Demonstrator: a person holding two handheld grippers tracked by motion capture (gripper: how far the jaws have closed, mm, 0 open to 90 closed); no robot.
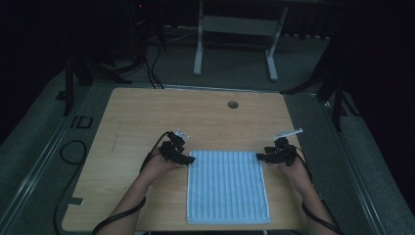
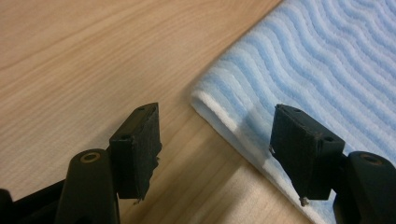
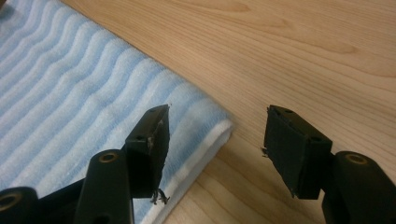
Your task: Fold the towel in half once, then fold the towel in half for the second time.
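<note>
Dim room, light wood table [image 1: 147, 112] w/ a folded blue-and-white striped towel [image 1: 227, 186] lying flat at its near edge, between the person's forearms. Both hands sit at the towel's far corners. Left gripper [image 1: 188, 159] is at the far-left corner; in the left gripper view its jaws stand apart, one over bare wood, the other over the towel's [image 2: 327, 60] edge, corner between them, nothing pinched. Right gripper [image 1: 259, 156] mirrors this at the far-right corner: in the right gripper view the jaws are apart, straddling the towel's [image 3: 70, 84] rounded corner, pads not pressing on cloth. Beyond the hands: bare wood, a round cable hole [image 1: 233, 104], then a white frame's legs [image 1: 198, 49] on the grey floor.

Risks, as I judge it: the towel is folded in layers, so jaws closing too shallow may catch just the top layer & the fold opens on lifting. If one side grabs before the other, the cloth skews. Jaws coming in too low could scrape the wood & push the corner away instead of gripping it
</note>
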